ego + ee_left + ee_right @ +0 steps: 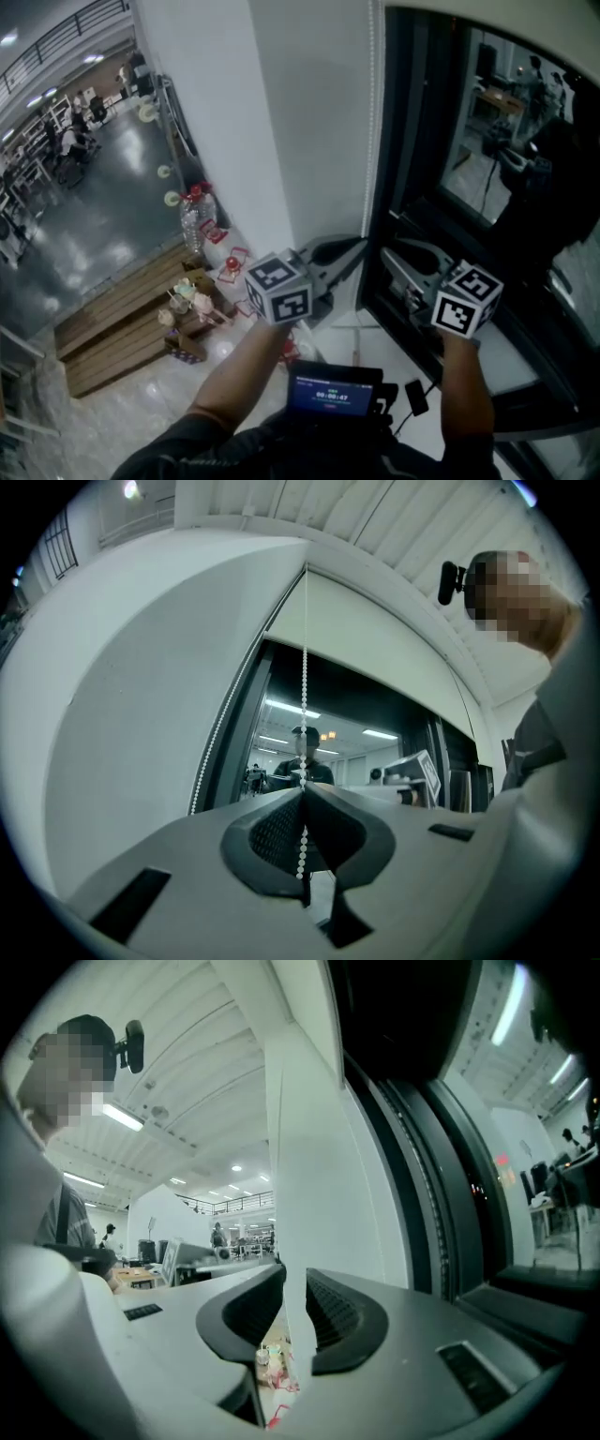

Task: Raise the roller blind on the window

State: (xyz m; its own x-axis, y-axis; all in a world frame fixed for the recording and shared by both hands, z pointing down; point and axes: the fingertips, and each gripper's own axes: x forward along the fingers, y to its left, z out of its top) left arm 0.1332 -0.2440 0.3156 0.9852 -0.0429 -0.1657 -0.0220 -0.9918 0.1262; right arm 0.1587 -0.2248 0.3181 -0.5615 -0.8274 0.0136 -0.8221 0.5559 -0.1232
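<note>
A white bead chain (373, 112) hangs down the edge of the dark window (487, 178), beside a white wall. In the left gripper view the chain (304, 686) runs straight down into my left gripper (303, 797), which is shut on it. Above, the pale roller blind (375, 635) covers the top of the window. A second strand of the chain (217, 747) hangs along the frame to the left. My left gripper (359, 247) and my right gripper (388, 257) sit close together at the chain. In its own view my right gripper (294, 1283) stands open with nothing between its jaws.
The window sill (511, 361) lies under my right hand. Far below on the left are a wooden platform (122, 323), a water bottle (192, 220) and several small items. A device with a lit screen (333, 389) hangs at my chest.
</note>
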